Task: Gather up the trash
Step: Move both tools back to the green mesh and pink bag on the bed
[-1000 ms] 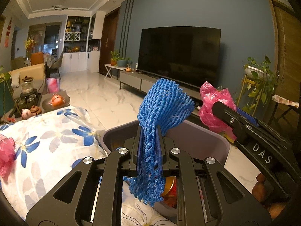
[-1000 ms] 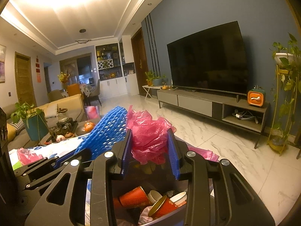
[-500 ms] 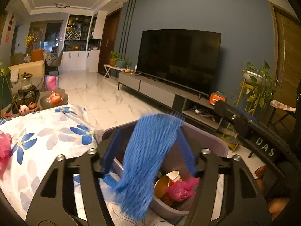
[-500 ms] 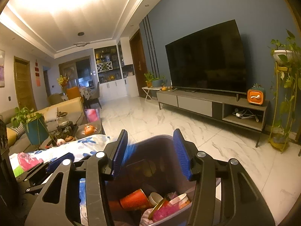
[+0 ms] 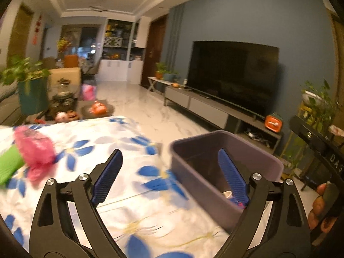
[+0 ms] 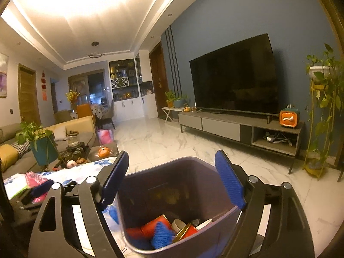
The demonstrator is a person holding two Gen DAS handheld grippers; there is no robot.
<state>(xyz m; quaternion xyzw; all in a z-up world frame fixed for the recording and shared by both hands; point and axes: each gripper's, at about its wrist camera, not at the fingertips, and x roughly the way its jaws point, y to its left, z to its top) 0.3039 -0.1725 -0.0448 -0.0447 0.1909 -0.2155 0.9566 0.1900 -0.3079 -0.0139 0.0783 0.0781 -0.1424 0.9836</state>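
A purple bin [image 6: 178, 193] stands at the edge of the flowered tablecloth [image 5: 96, 150]; it also shows in the left wrist view [image 5: 225, 148]. Inside lie the blue foam net [image 6: 161, 235], orange cups [image 6: 152, 228] and other scraps. My right gripper [image 6: 172, 185] is open and empty above the bin. My left gripper [image 5: 169, 176] is open and empty over the cloth, left of the bin. A pink plastic bag [image 5: 34, 150] and a green item [image 5: 8, 163] lie on the cloth at the left.
A tea tray with jars [image 6: 73, 148] and a potted plant [image 6: 40, 142] stand beyond the cloth. A TV [image 6: 234, 83] on a low cabinet [image 6: 240, 129] lines the blue wall. A plant stand [image 6: 322, 116] is at the right. Marble floor [image 6: 161, 142] lies between.
Both grippers opened. The pink bag and the blue net dropped into the bin. My left gripper swung left, towards the cloth and the pink bag lying there.
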